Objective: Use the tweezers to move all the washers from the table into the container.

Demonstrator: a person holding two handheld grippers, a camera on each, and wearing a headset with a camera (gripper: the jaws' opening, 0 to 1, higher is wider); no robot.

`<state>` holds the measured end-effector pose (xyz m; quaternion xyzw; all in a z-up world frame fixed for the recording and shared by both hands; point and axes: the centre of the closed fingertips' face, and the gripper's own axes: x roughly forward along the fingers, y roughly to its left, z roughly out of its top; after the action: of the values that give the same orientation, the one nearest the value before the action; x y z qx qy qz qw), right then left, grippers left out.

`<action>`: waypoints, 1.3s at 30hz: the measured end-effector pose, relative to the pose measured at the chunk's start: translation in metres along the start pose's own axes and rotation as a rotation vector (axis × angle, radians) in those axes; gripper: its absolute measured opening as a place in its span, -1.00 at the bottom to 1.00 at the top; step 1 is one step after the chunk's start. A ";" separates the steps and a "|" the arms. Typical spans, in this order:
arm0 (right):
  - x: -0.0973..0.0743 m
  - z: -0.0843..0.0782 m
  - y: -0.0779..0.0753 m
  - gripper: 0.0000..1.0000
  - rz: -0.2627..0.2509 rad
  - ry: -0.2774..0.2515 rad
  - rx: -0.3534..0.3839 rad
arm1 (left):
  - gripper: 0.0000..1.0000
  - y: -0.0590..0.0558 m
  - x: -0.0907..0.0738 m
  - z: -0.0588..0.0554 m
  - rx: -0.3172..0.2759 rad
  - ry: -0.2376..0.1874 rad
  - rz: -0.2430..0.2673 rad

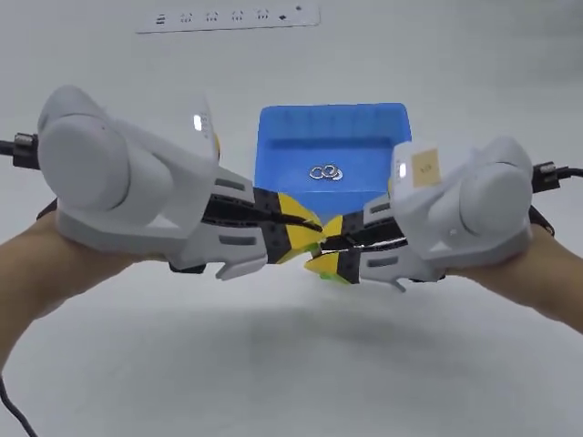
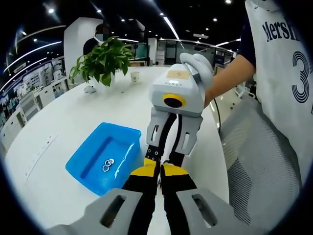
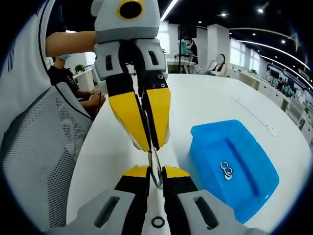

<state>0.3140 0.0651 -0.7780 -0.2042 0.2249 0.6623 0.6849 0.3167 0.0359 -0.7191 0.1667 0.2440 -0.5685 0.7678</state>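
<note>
Big open-plan office here: dark ceiling dotted with small round spotlights (image 2: 50,10) plus a few long white light strips (image 2: 171,28). The wide glossy white bench (image 1: 291,364) runs off toward a leafy green potted plant (image 2: 101,59) with a small white cup (image 2: 134,76) beside it. A long white power strip (image 1: 228,17) lies flat on top. There's a grey mesh office chair (image 3: 39,147) just beside the bench, a square white pillar (image 2: 78,36) behind the plant, and glass-walled rooms (image 2: 161,51) further back.

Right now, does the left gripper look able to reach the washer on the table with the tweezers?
Probably not yet. The left gripper is shut on the tweezers, but their far end sits between the right gripper's jaws, and the washer lies on the table beneath that gripper.
</note>
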 end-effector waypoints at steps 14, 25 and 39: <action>-0.015 0.020 -0.003 -0.78 -0.038 -0.014 -0.042 | -0.88 -0.001 -0.014 0.020 0.035 -0.020 0.026; -0.027 0.039 -0.008 -0.78 -0.075 -0.052 -0.060 | -0.88 0.000 -0.025 0.039 0.085 -0.031 0.061; -0.043 0.053 -0.019 -0.78 -0.107 -0.069 -0.101 | -0.88 0.007 -0.029 0.060 0.138 -0.039 0.066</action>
<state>0.3338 0.0604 -0.7103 -0.2272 0.1560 0.6418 0.7156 0.3273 0.0292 -0.6531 0.2161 0.1835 -0.5613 0.7775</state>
